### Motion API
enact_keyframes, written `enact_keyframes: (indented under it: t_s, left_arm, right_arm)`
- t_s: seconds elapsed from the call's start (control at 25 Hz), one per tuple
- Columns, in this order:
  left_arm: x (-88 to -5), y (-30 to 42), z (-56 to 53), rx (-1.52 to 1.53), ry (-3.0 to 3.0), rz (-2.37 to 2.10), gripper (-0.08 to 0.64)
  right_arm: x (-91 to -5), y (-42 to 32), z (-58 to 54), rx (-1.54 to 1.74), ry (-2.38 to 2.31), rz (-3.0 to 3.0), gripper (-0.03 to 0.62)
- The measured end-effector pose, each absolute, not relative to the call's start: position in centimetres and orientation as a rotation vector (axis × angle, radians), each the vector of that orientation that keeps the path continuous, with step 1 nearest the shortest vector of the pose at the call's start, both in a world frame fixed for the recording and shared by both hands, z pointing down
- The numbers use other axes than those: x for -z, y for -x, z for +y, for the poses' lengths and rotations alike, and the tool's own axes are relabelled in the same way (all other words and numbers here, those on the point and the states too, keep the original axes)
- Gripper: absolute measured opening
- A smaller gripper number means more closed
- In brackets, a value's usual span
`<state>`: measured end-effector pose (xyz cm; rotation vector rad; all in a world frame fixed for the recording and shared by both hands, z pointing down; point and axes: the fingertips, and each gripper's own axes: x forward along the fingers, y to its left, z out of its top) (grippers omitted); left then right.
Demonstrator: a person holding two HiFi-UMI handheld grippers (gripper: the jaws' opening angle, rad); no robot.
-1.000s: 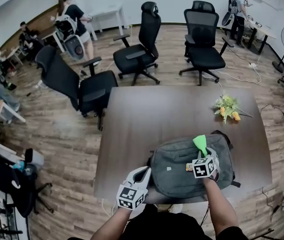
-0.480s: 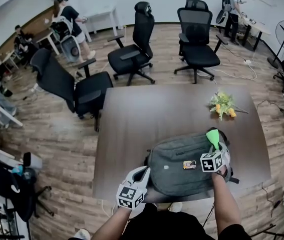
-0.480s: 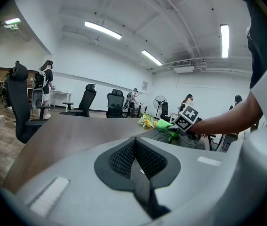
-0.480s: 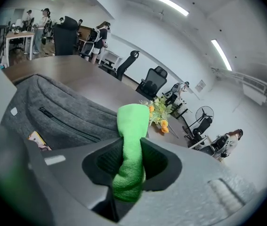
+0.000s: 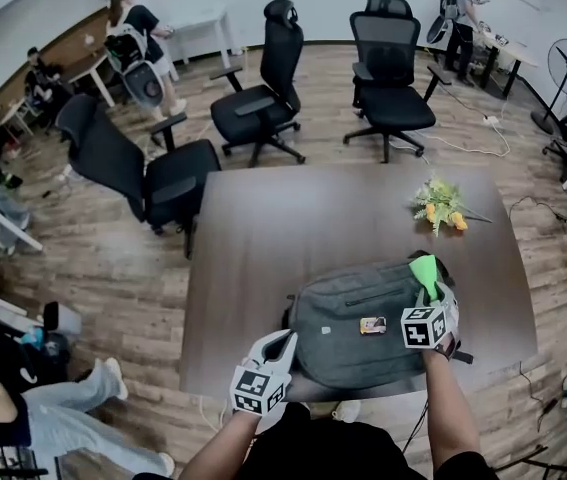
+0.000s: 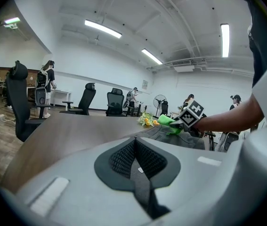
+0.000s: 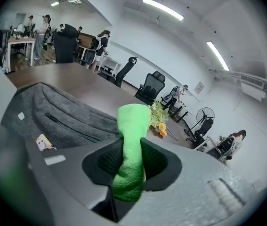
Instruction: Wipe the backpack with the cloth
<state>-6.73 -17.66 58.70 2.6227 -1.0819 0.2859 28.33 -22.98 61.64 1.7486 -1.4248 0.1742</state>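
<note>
Standing among black office chairs (image 5: 259,103): brown table (image 5: 303,233). Lying flat on its near right part, close to the front edge: grey backpack (image 5: 348,340), zipper side up. Poised over the backpack's right end: right gripper (image 5: 428,296), clamped on a green cloth (image 7: 133,121) sticking up past the jaw tips. Hanging at the table's near edge, just beside the backpack's left end: left gripper (image 5: 276,348), jaws pressed together, nothing between. Lying farther back, well apart from the backpack: bunch of yellow flowers (image 5: 441,206). Sitting on the backpack's middle: small printed tag (image 5: 371,324).
</note>
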Motion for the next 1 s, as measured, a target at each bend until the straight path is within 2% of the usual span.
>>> enact_keyframes:
  t_s: [0.24, 0.64, 1.0]
  left_arm:
    - [-59.3, 7.1, -17.7, -0.302, -2.603, -1.127, 0.02]
    - [-60.1, 8.3, -17.4, -0.333, -2.559, -1.186, 0.02]
    - [-61.5, 10.8, -16.5, -0.377, -2.482, -1.252, 0.02]
  right_arm:
    - [-61.2, -22.4, -22.1, -0.251, -1.73, -1.62, 0.098]
    - [-65.6, -8.1, -18.6, -0.633, -1.557, -1.978, 0.098]
    - [-67.2, 1.1, -18.2, -0.756, -1.381, -2.136, 0.098]
